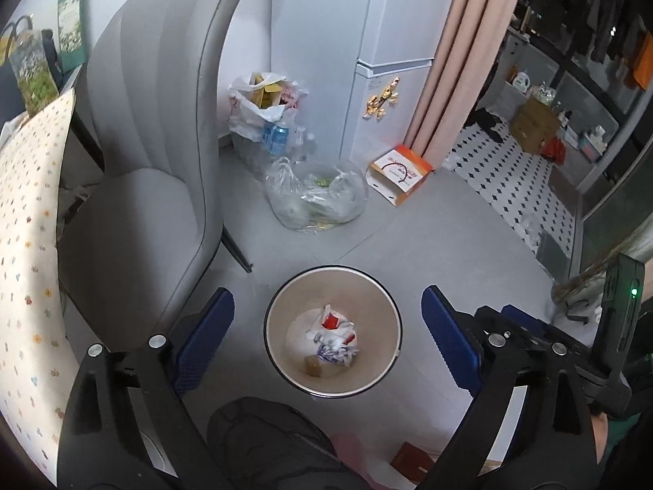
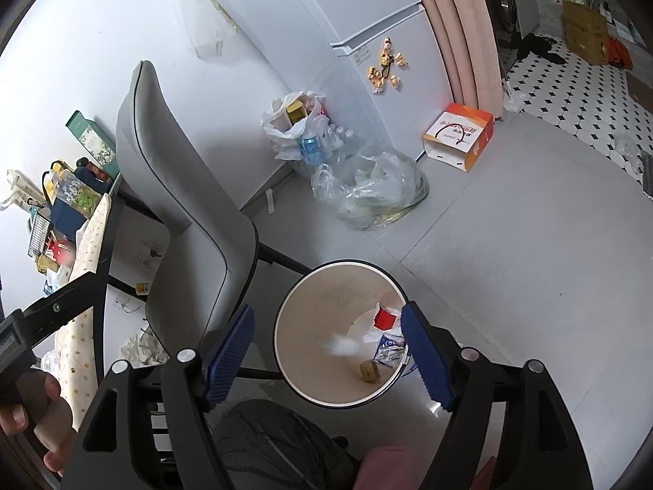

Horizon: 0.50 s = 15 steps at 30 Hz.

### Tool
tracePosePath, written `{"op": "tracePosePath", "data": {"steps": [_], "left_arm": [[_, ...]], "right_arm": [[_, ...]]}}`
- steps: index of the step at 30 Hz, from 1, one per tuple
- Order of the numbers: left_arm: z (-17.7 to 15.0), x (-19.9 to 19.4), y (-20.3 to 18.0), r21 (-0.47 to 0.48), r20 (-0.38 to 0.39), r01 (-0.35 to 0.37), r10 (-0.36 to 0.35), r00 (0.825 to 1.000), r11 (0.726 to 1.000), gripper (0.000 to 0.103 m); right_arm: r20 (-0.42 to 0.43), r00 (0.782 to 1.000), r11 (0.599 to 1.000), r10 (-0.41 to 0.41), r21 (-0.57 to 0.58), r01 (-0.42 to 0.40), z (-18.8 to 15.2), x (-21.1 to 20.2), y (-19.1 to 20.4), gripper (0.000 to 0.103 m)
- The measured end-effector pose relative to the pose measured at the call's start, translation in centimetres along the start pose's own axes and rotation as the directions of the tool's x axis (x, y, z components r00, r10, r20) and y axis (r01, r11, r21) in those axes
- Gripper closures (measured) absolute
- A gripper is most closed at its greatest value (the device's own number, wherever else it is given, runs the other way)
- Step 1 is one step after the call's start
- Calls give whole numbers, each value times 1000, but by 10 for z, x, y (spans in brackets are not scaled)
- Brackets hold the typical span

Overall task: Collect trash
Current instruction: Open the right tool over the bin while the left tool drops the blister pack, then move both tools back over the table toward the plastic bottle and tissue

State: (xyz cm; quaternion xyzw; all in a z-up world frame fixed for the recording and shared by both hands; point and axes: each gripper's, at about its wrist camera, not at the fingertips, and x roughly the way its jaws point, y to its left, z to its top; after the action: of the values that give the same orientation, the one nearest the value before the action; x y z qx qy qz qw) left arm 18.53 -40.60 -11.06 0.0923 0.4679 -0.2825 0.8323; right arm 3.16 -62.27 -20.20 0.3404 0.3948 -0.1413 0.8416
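A round trash bin (image 1: 359, 298) with a beige inside stands on the grey floor, straight below both grippers. At its bottom lie a crumpled white and red wrapper (image 1: 332, 326) and a small brown box (image 1: 313, 365). My left gripper (image 1: 328, 339) hangs over the bin, open wide, with nothing between its blue pads (image 1: 208, 339). My right gripper (image 2: 328, 357) is also open above the bin (image 2: 310, 306). A blurred white scrap (image 2: 343, 345) shows inside the bin's mouth, clear of both pads. The wrapper (image 2: 385, 320) is partly hidden by the right finger.
A grey chair (image 1: 143, 163) stands just left of the bin, beside a table with a floral cloth (image 1: 28, 224). By the fridge (image 1: 367, 41) are a clear plastic bag (image 1: 314, 194), a white bag of boxes and bottles (image 1: 261, 110) and an orange-white carton (image 1: 402, 173). A dark-trousered knee (image 1: 261, 441) is below.
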Motion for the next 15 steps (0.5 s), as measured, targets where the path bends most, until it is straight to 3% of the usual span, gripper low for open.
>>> {"op": "tracePosePath", "data": {"steps": [8, 15], "left_arm": [[-3, -32, 19, -77, 57, -44, 48, 997, 996, 7], [-16, -74, 38, -115, 134, -57, 73, 988, 992, 6]], "right_arm": [[38, 999, 999, 33, -34, -31, -2, -15, 17, 14], [83, 994, 994, 65, -96, -57, -2, -33, 47, 7]]}}
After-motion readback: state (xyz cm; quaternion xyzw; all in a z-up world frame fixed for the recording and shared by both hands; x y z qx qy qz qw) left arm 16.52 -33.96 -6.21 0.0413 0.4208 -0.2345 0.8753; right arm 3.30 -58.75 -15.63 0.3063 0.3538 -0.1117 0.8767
